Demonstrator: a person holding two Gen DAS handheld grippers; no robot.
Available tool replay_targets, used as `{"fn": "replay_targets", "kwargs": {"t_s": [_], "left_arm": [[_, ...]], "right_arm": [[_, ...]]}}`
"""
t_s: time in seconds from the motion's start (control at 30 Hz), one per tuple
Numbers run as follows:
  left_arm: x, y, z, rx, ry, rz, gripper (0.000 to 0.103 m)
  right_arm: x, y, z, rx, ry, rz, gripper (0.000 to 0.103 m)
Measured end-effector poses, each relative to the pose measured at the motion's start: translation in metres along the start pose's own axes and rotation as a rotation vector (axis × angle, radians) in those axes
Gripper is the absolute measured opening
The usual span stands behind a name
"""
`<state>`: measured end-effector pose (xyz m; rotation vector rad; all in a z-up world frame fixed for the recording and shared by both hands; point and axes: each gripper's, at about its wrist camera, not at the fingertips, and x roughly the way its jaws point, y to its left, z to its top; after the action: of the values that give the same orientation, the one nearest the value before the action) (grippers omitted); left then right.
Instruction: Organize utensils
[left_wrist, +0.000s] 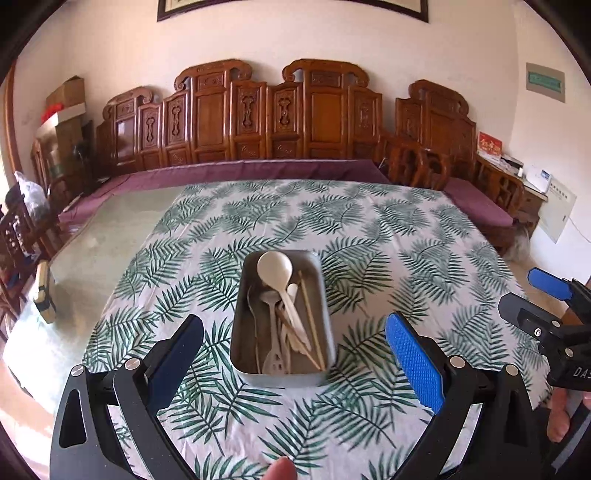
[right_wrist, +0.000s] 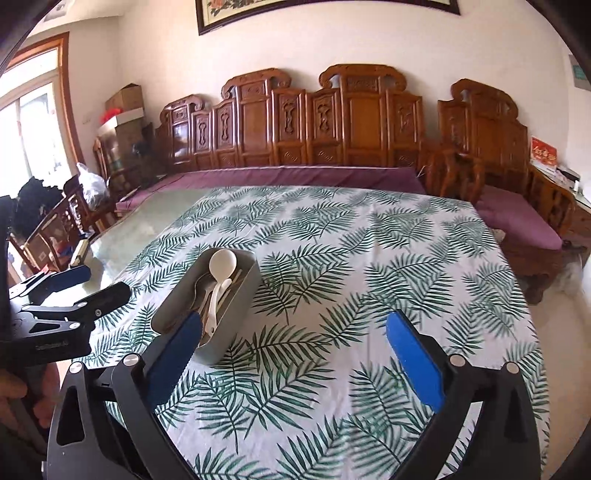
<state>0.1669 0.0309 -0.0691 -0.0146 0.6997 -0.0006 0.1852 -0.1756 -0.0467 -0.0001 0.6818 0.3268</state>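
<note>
A grey rectangular tray (left_wrist: 282, 378) stands on the leaf-print tablecloth and holds several utensils. Among them are a big white spoon (left_wrist: 275, 267), a pair of wooden chopsticks (left_wrist: 312, 325), a metal spoon (left_wrist: 253, 306) and a white slotted spatula (left_wrist: 275, 362). My left gripper (left_wrist: 295, 328) hovers open above the near end of the tray, holding nothing. My right gripper (right_wrist: 295, 321) is wide open over bare cloth to the right of the tray (right_wrist: 236, 314), empty too. Its left finger (right_wrist: 184, 339) overlaps the tray's near corner in the picture.
The tablecloth (right_wrist: 369, 258) covers most of the table, with bare glass top (left_wrist: 110, 236) on the left. A small wooden block (left_wrist: 44, 291) lies at that left edge. A carved wooden bench with purple cushions (left_wrist: 258, 170) runs behind the table, and chairs stand at the left.
</note>
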Motion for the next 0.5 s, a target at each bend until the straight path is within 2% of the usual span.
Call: {"fn": "replay_targets", "kwargs": {"t_s": [0.5], "left_arm": [[-0.109, -0.036, 0.021, 0.026, -0.154, -0.022, 0.095]], "right_arm": [[-0.123, 0.001, 0.01, 0.0, -0.232, -0.051, 0.1]]}}
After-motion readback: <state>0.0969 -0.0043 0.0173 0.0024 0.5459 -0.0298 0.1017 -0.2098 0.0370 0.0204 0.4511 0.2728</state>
